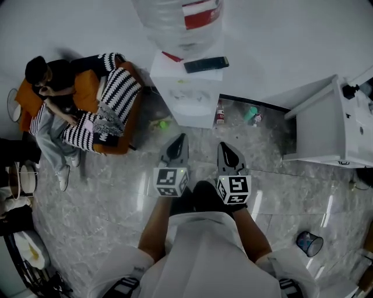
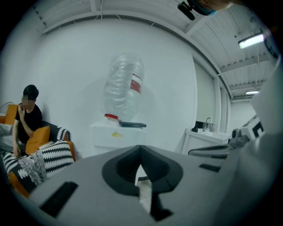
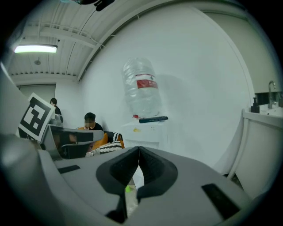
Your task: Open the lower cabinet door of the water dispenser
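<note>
Lower cabinet door (image 1: 192, 116) of the water dispenser (image 1: 187, 75) is found top centre of the head view, dead ahead of both jaws, which are clenched on nothing, with the left gripper (image 1: 179, 139) lined up slightly nearer than the right gripper (image 1: 225, 146).

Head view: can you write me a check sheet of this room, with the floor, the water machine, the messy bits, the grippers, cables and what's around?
Surface: shiny grey marbled floor.
Job's things: white water dispenser with a bottle on top; its lower door cannot be made out.
Clutter: small items and a green ball at the dispenser's foot; a cup on the floor.
Grippers: left hand-held gripper and right hand-held gripper, both shut, empty, short of the dispenser.
Cables: nothing seen.
Surroundings: seated person on an orange armchair; white cabinet.
</note>
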`<state>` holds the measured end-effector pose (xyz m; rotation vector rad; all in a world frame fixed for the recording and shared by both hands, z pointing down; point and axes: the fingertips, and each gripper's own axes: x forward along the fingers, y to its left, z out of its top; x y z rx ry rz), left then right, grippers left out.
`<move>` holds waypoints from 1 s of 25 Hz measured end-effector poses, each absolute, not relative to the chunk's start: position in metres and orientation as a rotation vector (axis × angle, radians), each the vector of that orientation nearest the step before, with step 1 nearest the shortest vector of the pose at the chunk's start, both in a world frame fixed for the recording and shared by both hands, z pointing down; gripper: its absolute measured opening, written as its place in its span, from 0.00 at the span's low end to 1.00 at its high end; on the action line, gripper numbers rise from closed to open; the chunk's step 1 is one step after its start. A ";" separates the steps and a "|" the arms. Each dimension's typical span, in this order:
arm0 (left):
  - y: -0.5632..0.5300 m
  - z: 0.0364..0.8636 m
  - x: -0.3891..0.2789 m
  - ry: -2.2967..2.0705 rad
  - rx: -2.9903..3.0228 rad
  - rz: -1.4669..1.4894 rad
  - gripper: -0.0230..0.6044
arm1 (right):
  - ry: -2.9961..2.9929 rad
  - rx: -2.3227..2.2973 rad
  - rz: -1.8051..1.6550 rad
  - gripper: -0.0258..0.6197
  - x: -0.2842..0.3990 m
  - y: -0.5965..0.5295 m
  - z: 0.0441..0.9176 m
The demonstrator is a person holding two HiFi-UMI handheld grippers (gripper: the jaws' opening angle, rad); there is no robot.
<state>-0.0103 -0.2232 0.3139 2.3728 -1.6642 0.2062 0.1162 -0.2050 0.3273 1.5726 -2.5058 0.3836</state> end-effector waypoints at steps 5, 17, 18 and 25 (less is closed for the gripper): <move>-0.243 0.393 -0.016 -1.621 2.426 0.176 0.05 | -2.519 1.556 0.316 0.06 0.100 -0.220 0.406; -0.263 0.563 -0.045 -1.658 2.488 0.204 0.05 | -2.524 1.623 0.201 0.06 0.100 -0.253 0.562; -0.265 0.574 -0.047 -1.647 2.498 0.204 0.05 | -2.522 1.630 0.189 0.06 0.101 -0.255 0.573; -0.271 0.642 -0.059 -1.600 2.560 0.187 0.05 | -2.534 1.597 0.150 0.06 0.108 -0.264 0.645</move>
